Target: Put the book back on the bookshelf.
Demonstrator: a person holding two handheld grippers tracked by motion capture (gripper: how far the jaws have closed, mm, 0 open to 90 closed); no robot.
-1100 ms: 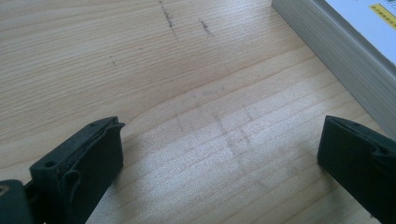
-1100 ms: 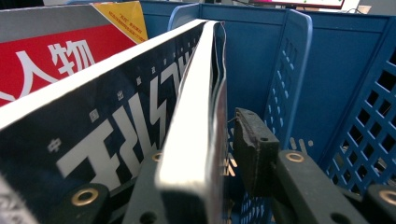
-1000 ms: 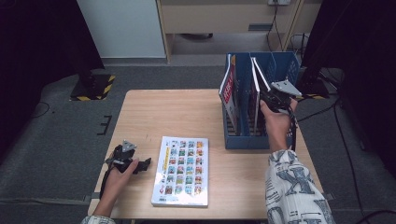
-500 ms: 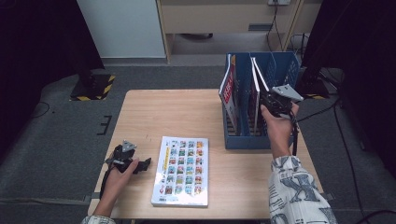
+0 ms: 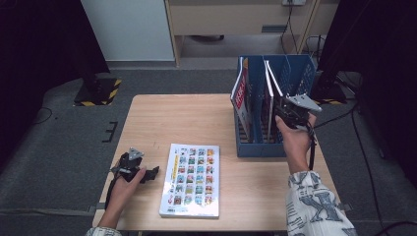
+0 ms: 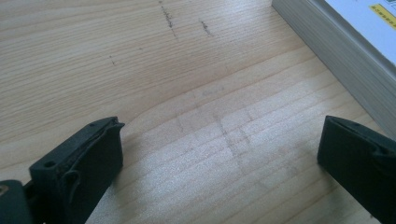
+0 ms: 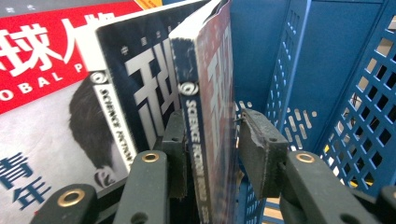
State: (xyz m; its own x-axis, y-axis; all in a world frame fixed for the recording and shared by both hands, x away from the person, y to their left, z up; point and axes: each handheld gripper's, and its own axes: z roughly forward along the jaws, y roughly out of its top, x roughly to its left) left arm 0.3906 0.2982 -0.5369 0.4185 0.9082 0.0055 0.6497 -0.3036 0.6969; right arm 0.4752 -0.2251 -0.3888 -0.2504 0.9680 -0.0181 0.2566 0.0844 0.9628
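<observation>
Blue plastic forms the file rack [image 5: 255, 147], which stands at the right side of the wooden table [image 5: 196, 118] and serves as the reference for all positions; the right gripper [image 7: 212, 140] is at the rack's near right, level with its upper edge, with the dark science-fiction magazine [image 7: 208, 70] standing upright between its jaws; the left pad lies against the spine side, while a narrow gap shows at the right pad, so the jaws stand loose around the magazine rather than clamped; a second dark magazine [image 7: 126, 79] stands just beside it, and a red-covered magazine [image 5: 241, 93] leans in the rack's leftmost slot; a flat picture book [image 5: 192, 179] lies on the table, left of the rack and nearer the person; the left gripper [image 6: 219, 154] rests further left of that book, jaws spread wide over bare wood, holding nothing.
</observation>
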